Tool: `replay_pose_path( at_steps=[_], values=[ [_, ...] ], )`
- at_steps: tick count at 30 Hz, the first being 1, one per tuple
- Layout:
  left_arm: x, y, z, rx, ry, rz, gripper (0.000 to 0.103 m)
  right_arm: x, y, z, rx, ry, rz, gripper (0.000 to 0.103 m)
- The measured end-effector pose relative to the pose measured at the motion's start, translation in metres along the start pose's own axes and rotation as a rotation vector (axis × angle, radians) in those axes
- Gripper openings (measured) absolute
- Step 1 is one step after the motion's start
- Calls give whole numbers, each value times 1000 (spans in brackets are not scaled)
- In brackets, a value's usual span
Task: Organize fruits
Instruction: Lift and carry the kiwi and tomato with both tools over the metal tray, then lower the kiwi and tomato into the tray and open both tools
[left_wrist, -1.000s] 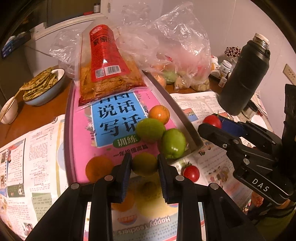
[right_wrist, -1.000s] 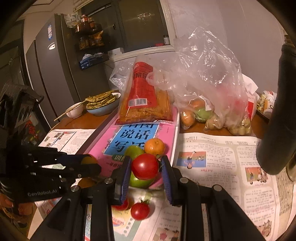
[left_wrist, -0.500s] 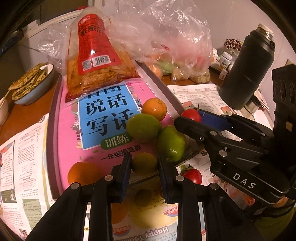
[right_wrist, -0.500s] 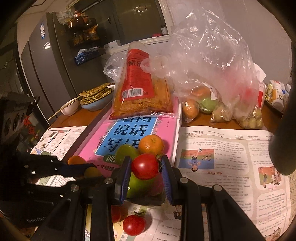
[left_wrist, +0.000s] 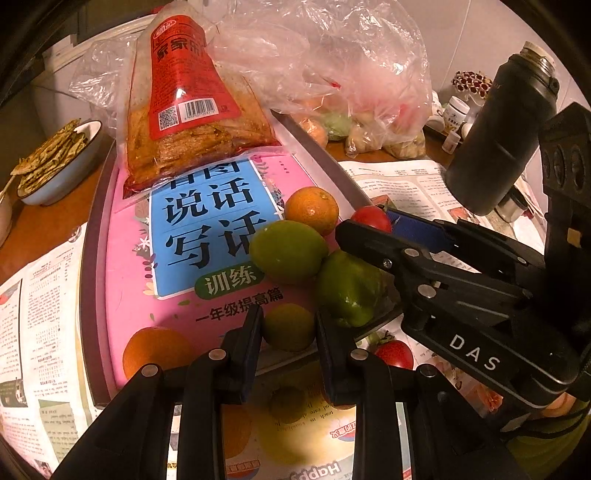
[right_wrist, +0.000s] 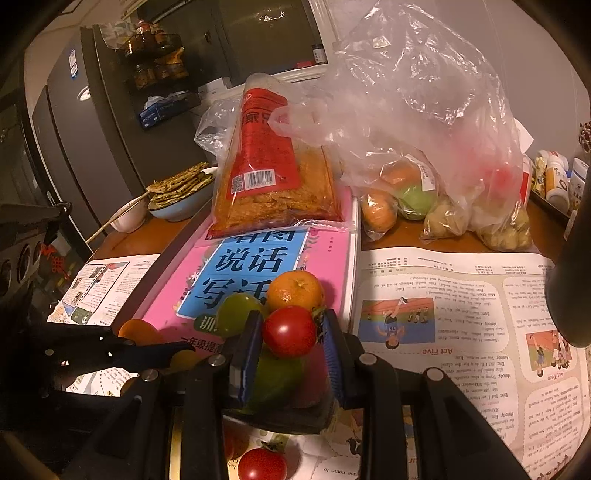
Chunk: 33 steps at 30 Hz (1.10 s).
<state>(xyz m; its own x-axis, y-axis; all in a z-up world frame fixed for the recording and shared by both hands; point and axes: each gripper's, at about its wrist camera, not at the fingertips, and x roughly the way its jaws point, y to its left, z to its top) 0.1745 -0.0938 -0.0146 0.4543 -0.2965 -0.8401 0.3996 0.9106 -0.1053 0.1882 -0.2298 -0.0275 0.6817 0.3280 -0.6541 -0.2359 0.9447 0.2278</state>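
My left gripper (left_wrist: 288, 319) is shut on a small yellow-green citrus (left_wrist: 289, 328), held over the near rim of the dark tray (left_wrist: 92, 295). My right gripper (right_wrist: 291, 321) is shut on a red tomato (right_wrist: 290, 330) above the fruit on the tray. On the tray's pink book lie an orange (left_wrist: 312, 208), a round green fruit (left_wrist: 288, 251), a lumpy green fruit (left_wrist: 349, 291) and a second orange (left_wrist: 155, 350). Another tomato (right_wrist: 262, 463) lies on the newspaper below the tray's edge. In the left wrist view the right gripper (left_wrist: 369, 221) comes in from the right.
A red snack bag (left_wrist: 184, 110) leans on the tray's far end. Beside it a clear plastic bag (right_wrist: 424, 129) holds more produce. A black flask (left_wrist: 502, 140) stands at right, a bowl of flatbread (left_wrist: 55, 162) at left. Newspaper (right_wrist: 461, 314) covers the table.
Both grippers have sunk a little toward the tray's near end, each still gripping its fruit. The fruit on the tray looks nearer now.
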Motion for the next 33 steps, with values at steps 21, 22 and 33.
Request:
replay_pose_path(
  at_steps=[21, 22, 33],
  values=[
    [1, -3, 0, 0, -2, 21, 29, -18, 1, -8, 18, -21, 1, 49],
    [1, -2, 0, -2, 0, 20, 29, -22, 1, -9, 16, -27, -2, 49],
    [2, 1, 0, -24, -4, 10, 32, -39, -2, -20, 30, -45, -3, 56]
  ],
)
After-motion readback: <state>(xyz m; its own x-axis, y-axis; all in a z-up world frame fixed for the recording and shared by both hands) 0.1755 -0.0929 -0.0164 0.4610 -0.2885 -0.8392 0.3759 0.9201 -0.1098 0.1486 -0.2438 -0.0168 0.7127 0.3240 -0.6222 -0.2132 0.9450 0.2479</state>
